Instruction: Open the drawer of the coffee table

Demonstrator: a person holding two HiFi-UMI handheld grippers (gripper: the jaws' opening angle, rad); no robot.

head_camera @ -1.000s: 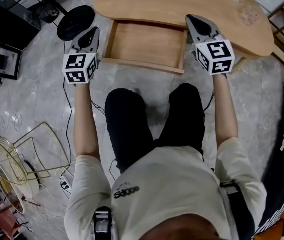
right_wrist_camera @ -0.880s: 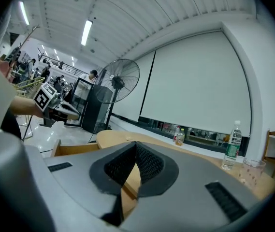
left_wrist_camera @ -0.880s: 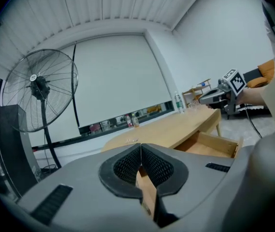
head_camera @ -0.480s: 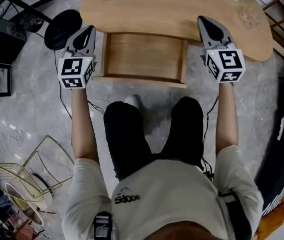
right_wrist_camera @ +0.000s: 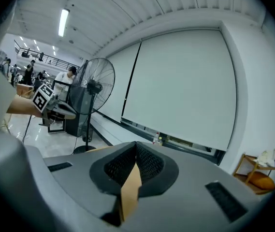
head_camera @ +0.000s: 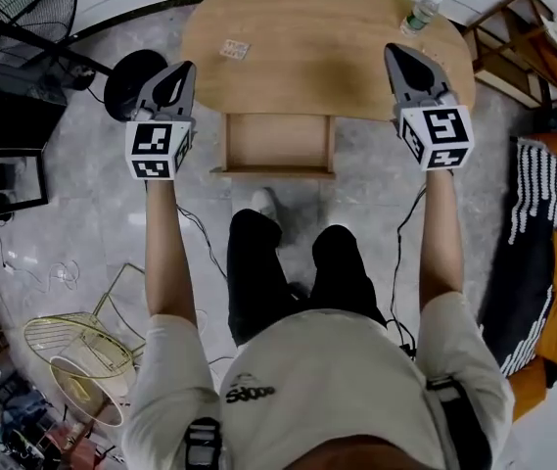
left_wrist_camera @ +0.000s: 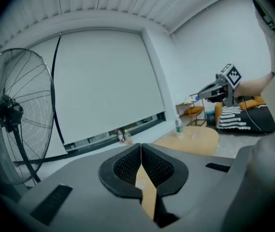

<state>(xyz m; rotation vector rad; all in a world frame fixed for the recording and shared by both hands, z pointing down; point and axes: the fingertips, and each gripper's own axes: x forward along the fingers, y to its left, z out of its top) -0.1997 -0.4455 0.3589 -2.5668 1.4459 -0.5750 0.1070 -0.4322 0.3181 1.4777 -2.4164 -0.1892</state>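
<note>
Drawer (head_camera: 278, 143) open, wood coffee tbl (head_camera: 327, 52), grey flr (head_camera: 82, 233).

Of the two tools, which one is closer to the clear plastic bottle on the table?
The right tool; the clear plastic bottle stands at the oval wooden table's right end, far from the left tool.

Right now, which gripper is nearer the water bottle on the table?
Right. The right gripper hangs above the table end where the water bottle stands; the left gripper hangs above the opposite end.
</note>
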